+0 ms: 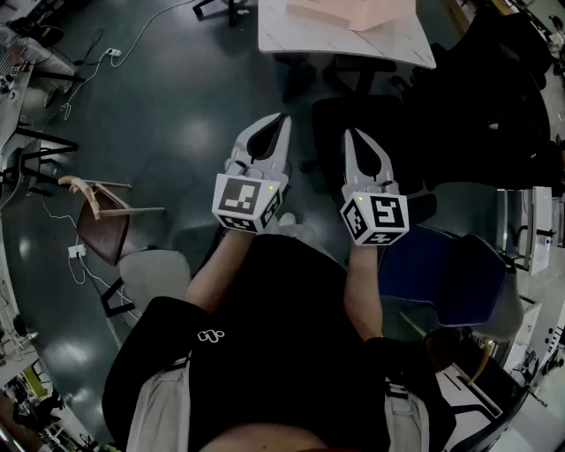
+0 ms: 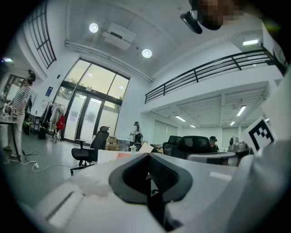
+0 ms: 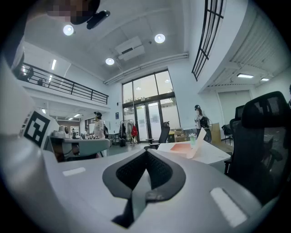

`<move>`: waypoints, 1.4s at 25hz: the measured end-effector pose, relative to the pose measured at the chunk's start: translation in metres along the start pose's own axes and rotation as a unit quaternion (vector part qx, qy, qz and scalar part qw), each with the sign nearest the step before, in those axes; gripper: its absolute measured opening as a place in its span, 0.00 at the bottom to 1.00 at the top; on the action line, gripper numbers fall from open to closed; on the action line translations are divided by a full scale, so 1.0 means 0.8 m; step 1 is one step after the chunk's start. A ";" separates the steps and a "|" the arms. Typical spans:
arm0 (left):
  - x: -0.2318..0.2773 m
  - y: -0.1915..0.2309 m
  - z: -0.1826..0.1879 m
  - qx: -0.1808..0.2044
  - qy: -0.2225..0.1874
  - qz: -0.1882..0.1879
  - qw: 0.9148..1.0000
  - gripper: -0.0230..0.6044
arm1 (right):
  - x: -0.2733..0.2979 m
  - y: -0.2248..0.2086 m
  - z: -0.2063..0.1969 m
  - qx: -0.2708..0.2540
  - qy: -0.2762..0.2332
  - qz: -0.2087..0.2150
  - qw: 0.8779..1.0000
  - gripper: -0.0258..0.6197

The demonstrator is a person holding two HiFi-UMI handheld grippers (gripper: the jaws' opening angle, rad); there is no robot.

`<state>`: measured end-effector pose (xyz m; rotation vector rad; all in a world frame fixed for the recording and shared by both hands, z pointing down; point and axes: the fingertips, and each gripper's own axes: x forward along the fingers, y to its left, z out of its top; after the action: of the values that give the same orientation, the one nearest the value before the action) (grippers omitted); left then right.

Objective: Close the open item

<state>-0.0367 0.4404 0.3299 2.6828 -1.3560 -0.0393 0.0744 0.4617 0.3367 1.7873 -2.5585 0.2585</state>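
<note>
Looks like the person is standing well back from the white table (image 1: pixel 300 40). Both tools are held out level in front of the chest, the left gripper (image 1: pixel 281 119) and right gripper (image 1: pixel 351 132) side by side and a little apart. Both pairs of tongs are pinched together with nothing between them, which makes sense since nothing is near enough to grab. The thing to close seems to be the pinkish box (image 1: pixel 353 13) lying far off on that table. In the right gripper view its flap (image 3: pixel 196 143) is propped up at an angle, though it's hard to say exactly what it is from this far. A black office chair (image 1: pixel 402 124) sits between the person and the table, so they'd probably have to step around it first. It reads as a carry pose: arms tucked, tongs closed, and the flap not touched yet.
</note>
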 end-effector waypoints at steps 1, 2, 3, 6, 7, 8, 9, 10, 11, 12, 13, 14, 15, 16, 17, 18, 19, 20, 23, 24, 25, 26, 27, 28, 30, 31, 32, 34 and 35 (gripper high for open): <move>0.001 -0.003 0.000 0.000 0.000 -0.002 1.000 0.01 | -0.001 -0.001 0.000 0.000 0.000 0.001 1.000 0.04; 0.002 -0.005 0.000 0.000 0.000 -0.003 1.000 0.01 | -0.002 -0.002 0.000 0.000 0.000 0.002 1.000 0.04; 0.003 -0.008 -0.001 0.000 0.000 -0.005 1.000 0.01 | -0.003 -0.002 0.000 0.000 0.001 0.002 1.000 0.04; 0.004 -0.016 0.000 0.002 0.001 -0.009 1.000 0.01 | -0.006 -0.004 0.001 -0.001 -0.001 0.002 1.000 0.04; 0.003 -0.017 -0.001 0.002 0.001 -0.009 1.000 0.01 | -0.006 -0.005 0.001 0.001 -0.003 0.001 1.000 0.04; 0.003 -0.017 -0.001 0.002 0.002 -0.010 1.000 0.01 | -0.006 -0.006 0.002 0.005 -0.006 -0.002 1.000 0.04; 0.004 -0.017 -0.001 0.003 0.003 -0.010 1.000 0.01 | -0.006 -0.008 0.002 0.008 -0.009 -0.004 1.000 0.04; 0.004 -0.016 -0.001 0.003 0.003 -0.011 1.000 0.01 | -0.005 -0.010 0.003 0.011 -0.012 -0.007 1.000 0.04; 0.005 -0.015 -0.001 0.003 0.004 -0.010 1.000 0.01 | -0.003 -0.011 0.003 0.014 -0.012 -0.010 1.000 0.04; 0.007 -0.013 0.000 0.003 0.004 -0.010 1.000 0.01 | -0.001 -0.012 0.003 0.014 -0.012 -0.011 1.000 0.04; 0.008 -0.011 0.000 0.003 0.005 -0.009 1.000 0.01 | 0.002 -0.013 0.003 0.015 -0.011 -0.012 1.000 0.04; 0.010 -0.008 0.000 0.003 0.005 -0.008 1.000 0.01 | 0.005 -0.014 0.002 0.015 -0.010 -0.012 1.000 0.04; 0.012 -0.006 -0.001 0.003 0.006 -0.007 1.000 0.01 | 0.008 -0.015 0.001 0.016 -0.009 -0.011 1.000 0.04; 0.015 -0.003 -0.002 0.003 0.006 -0.007 1.000 0.01 | 0.012 -0.017 0.000 0.017 -0.009 -0.011 1.000 0.04; 0.018 0.001 -0.003 0.003 0.007 -0.006 1.000 0.01 | 0.017 -0.019 -0.001 0.018 -0.008 -0.010 1.000 0.04; 0.022 0.005 -0.004 0.003 0.007 -0.005 1.000 0.01 | 0.023 -0.020 -0.002 0.019 -0.007 -0.010 1.000 0.04; 0.026 0.010 -0.003 0.003 0.007 -0.003 1.000 0.01 | 0.030 -0.022 -0.003 0.019 -0.006 -0.009 1.000 0.04; 0.030 0.016 -0.003 0.002 0.006 -0.002 1.000 0.01 | 0.037 -0.024 -0.003 0.019 -0.005 -0.009 1.000 0.04; 0.049 0.037 -0.003 0.000 0.004 0.004 1.000 0.01 | 0.063 -0.032 -0.003 0.016 -0.003 -0.009 1.000 0.04; 0.058 0.046 -0.003 -0.002 0.003 0.006 1.000 0.01 | 0.074 -0.036 -0.001 0.013 -0.003 -0.008 1.000 0.04; 0.069 0.056 -0.002 -0.004 0.003 0.008 1.000 0.01 | 0.086 -0.040 0.001 0.011 -0.003 -0.008 1.000 0.04; 0.081 0.064 0.000 -0.007 0.002 0.008 1.000 0.01 | 0.098 -0.046 0.005 0.009 -0.003 -0.009 1.000 0.04; 0.096 0.070 0.002 -0.009 0.000 0.007 1.000 0.01 | 0.111 -0.056 0.008 0.007 -0.003 -0.012 1.000 0.04; 0.112 0.075 0.003 -0.010 -0.001 0.005 1.000 0.01 | 0.123 -0.068 0.011 0.006 -0.002 -0.016 1.000 0.04; 0.146 0.087 0.003 -0.012 -0.003 -0.002 1.000 0.01 | 0.150 -0.094 0.016 0.006 -0.003 -0.026 1.000 0.04; 0.164 0.096 0.001 -0.012 -0.002 -0.005 1.000 0.01 | 0.167 -0.105 0.017 0.007 -0.004 -0.030 1.000 0.04; 0.181 0.107 -0.001 -0.013 0.000 -0.007 1.000 0.01 | 0.186 -0.115 0.016 0.009 -0.004 -0.032 0.999 0.04; 0.215 0.133 -0.008 -0.013 0.008 -0.008 1.000 0.01 | 0.227 -0.131 0.009 0.016 0.001 -0.034 0.999 0.04; 0.231 0.147 -0.010 -0.013 0.013 -0.008 1.000 0.01 | 0.248 -0.137 0.004 0.021 0.005 -0.034 0.999 0.04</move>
<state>-0.0200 0.2238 0.3605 2.6629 -1.3182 -0.0234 0.1076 0.2395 0.3678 1.8776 -2.4991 0.3220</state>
